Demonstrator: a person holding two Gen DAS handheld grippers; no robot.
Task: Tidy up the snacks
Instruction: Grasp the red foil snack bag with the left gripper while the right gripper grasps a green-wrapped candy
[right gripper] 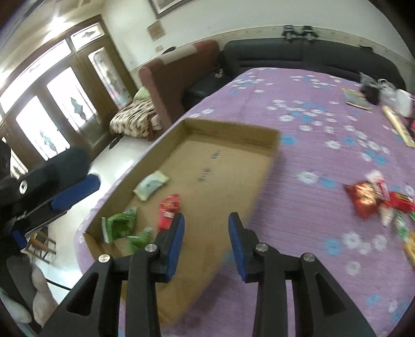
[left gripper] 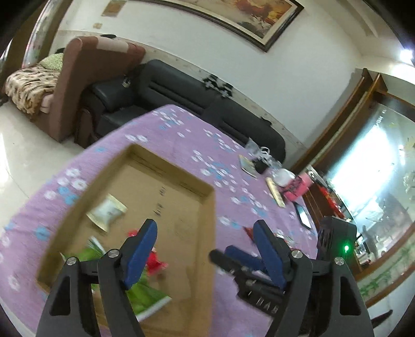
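Left wrist view
- Left gripper (left gripper: pixel 205 229): jaws spread wide, nothing between the blue pads, hanging over the near right part of the box.
- Box (left gripper: pixel 208 207): shallow open cardboard tray on the purple flowered cloth (left gripper: pixel 181 129), upright, one corner toward the sofa.
- Pale packet (left gripper: pixel 107 211): flat on the box floor, left of middle, apart from the rest.
- Green packets (left gripper: pixel 145 290): near end of the box, partly hidden behind the left finger; blurred.
- Red packet (left gripper: pixel 155 261): just beside the green ones, inside the box; blurred.
- Right gripper (left gripper: pixel 233 256): seen from the side past the box's right wall, above the cloth; jaw gap not readable from here.
- Far end of the cloth: book (left gripper: pixel 247 164), white lidded tub (left gripper: pixel 284 177), pink bag (left gripper: pixel 298 188), phone (left gripper: pixel 303 215).
- Background: black sofa (left gripper: pixel 181 93), brown armchair (left gripper: pixel 85 77), framed picture (left gripper: pixel 233 15).

Right wrist view
- Right gripper (right gripper: pixel 206 220): jaws partly apart, nothing between the pads, over the box's (right gripper: pixel 233 129) near right wall.
- Inside the box: pale packet (right gripper: pixel 151 184) toward the left wall, red packet (right gripper: pixel 168 208) near the middle, green packets (right gripper: pixel 119 224) in the near left corner.
- Snack pile (right gripper: pixel 373 199): red and green packets loose on the cloth (right gripper: pixel 298 181), well to the right of the box.
- Left gripper (right gripper: pixel 72 191): at the left edge, only one blue pad in sight.
- Background: sofa (right gripper: pixel 298 54), armchair (right gripper: pixel 176 77), glass doors (right gripper: pixel 57 103).
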